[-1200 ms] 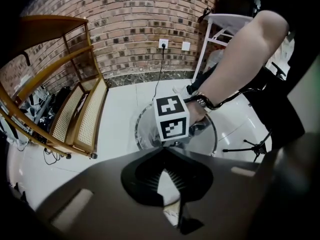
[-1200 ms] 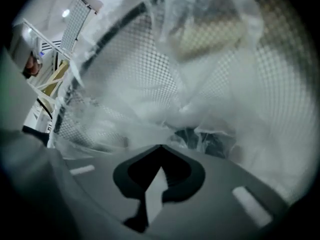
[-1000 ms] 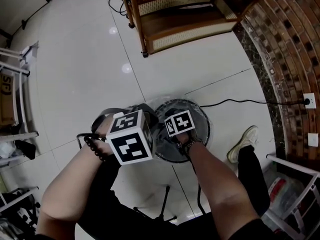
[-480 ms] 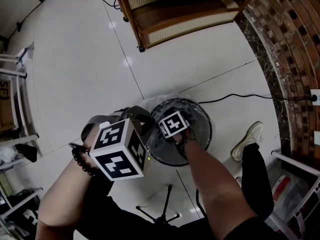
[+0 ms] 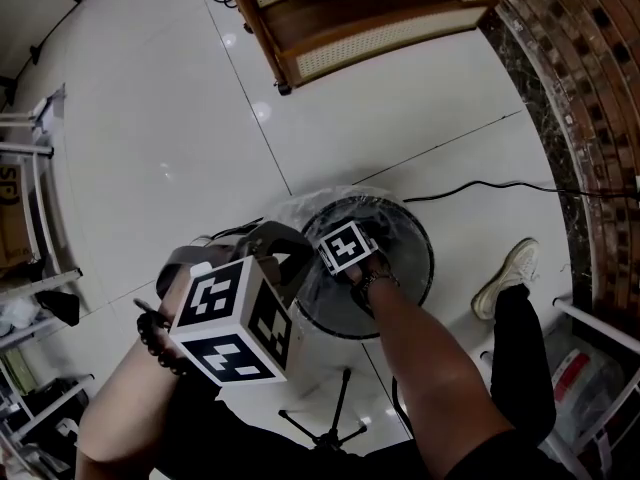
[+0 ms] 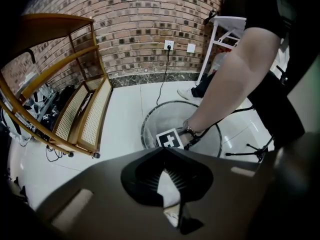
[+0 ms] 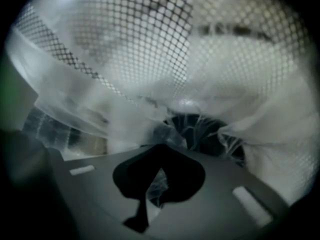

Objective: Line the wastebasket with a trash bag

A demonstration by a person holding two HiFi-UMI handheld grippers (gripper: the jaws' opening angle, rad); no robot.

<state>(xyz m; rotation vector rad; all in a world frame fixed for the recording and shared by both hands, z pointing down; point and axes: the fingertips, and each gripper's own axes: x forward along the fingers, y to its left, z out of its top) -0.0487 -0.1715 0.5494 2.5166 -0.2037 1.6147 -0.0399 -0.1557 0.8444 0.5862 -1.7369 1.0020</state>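
Observation:
A round black mesh wastebasket stands on the white tile floor. A clear trash bag lines its inside and puffs over the far left rim. My right gripper reaches down inside the basket. In the right gripper view, mesh wall and crumpled bag film surround my right gripper, which is shut with film against its tips. My left gripper hangs over the near left rim. In the left gripper view, my left gripper is shut on a pale strip of the bag, above the basket.
A wooden bench with cane panels stands beyond the basket, and a brick wall curves along the right. A black cable crosses the floor, with a shoe right of the basket. Tripod legs lie near me; white racks stand left.
My right gripper has sunk deeper into the basket, pushing the bag film down. My left gripper has stayed at the near left rim.

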